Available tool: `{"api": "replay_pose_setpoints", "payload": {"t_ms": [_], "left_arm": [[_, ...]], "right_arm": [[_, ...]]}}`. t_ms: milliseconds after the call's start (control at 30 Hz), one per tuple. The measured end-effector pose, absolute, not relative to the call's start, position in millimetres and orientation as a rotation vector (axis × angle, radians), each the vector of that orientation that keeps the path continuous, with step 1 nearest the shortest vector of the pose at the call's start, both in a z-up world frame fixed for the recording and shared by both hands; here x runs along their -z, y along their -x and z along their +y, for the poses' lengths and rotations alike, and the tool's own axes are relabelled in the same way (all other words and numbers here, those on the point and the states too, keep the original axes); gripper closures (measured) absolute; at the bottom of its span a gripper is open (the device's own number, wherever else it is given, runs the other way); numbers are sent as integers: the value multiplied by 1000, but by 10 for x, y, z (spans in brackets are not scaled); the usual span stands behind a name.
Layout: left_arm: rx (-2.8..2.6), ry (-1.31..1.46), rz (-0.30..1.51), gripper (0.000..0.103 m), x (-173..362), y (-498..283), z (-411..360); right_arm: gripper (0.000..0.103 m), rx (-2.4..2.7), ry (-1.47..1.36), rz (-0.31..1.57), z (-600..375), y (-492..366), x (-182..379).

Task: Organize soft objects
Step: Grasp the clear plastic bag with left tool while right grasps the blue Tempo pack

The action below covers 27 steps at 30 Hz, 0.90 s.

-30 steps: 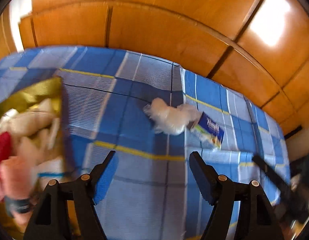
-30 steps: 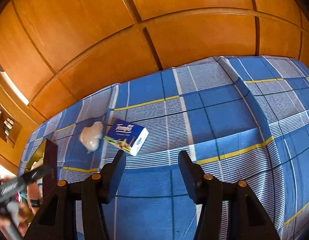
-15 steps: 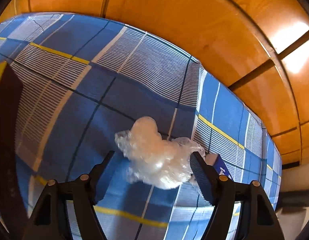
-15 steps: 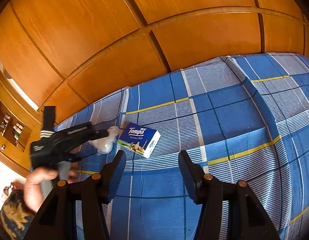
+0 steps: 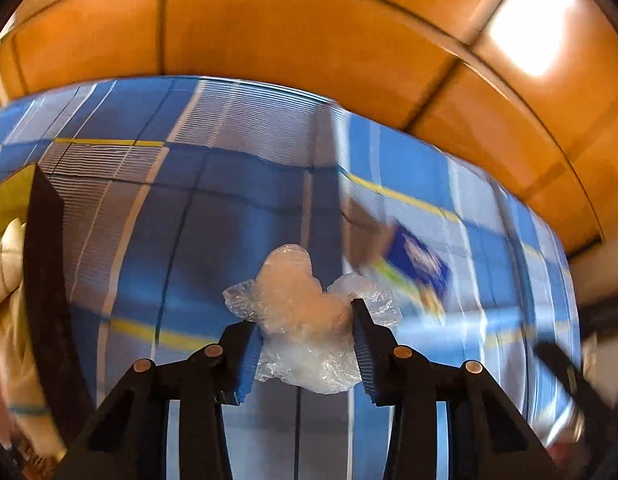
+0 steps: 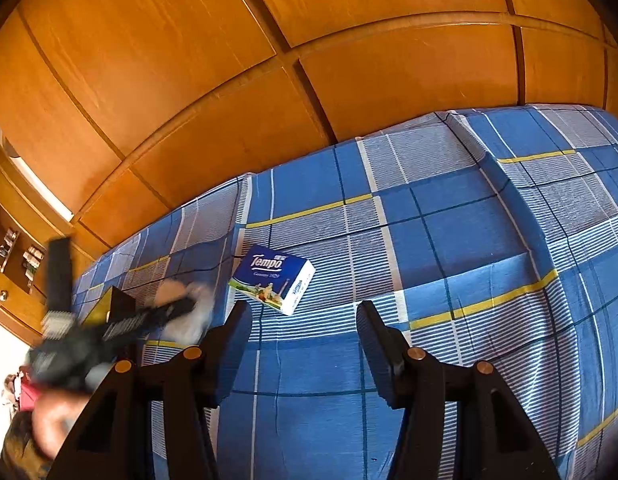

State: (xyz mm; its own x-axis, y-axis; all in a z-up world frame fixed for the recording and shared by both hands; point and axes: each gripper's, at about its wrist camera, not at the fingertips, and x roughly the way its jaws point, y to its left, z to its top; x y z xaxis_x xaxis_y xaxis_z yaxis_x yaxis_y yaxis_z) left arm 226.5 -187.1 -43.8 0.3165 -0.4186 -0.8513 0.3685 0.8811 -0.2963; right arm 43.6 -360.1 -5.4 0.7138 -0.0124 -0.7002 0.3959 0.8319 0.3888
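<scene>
Crinkled clear plastic bag (image 5: 305, 320), soft, pale filling inside: seen at lower centre of the left wrist view, clamped between the pads of the left gripper (image 5: 305, 344), whose jaws have just been closing on it. The grip is judged to serve a lift toward the gold-lined box (image 5: 13, 196) at the left edge. Blue plaid bedspread (image 6: 449, 240): support surface. Tempo tissue pack (image 6: 273, 278): left lying centre-left in the right wrist view, ahead of the right gripper (image 6: 305, 332), which is held apart and empty, presumably awaiting its turn.

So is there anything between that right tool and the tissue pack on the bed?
Nothing visible. The right tool stands open above bare blue checked bedspread, and the tissue pack lies just beyond its left finger, unobstructed.
</scene>
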Motion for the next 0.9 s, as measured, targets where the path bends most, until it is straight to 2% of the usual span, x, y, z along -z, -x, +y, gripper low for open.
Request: {"api": "replay_pose_setpoints", "payload": {"t_ms": [167, 367, 433, 533, 600, 900], "left_arm": [[690, -96, 1095, 59, 383, -1612, -1759], [758, -204, 1121, 60, 624, -1162, -1691], [764, -213, 1118, 60, 675, -1104, -1656], [766, -209, 1108, 60, 683, -1077, -1681], [762, -196, 1117, 60, 701, -1087, -1671], [760, -129, 1140, 60, 742, -1107, -1590]], "right_arm": [[48, 242, -522, 793, -3564, -484, 139], [48, 165, -416, 851, -3368, -609, 215], [47, 132, -364, 868, -3313, -696, 215], [40, 83, -248, 897, -3227, -900, 189], [30, 49, -177, 922, -3173, -1063, 191], [29, 17, 85, 1056, -3056, -1765, 431]]}}
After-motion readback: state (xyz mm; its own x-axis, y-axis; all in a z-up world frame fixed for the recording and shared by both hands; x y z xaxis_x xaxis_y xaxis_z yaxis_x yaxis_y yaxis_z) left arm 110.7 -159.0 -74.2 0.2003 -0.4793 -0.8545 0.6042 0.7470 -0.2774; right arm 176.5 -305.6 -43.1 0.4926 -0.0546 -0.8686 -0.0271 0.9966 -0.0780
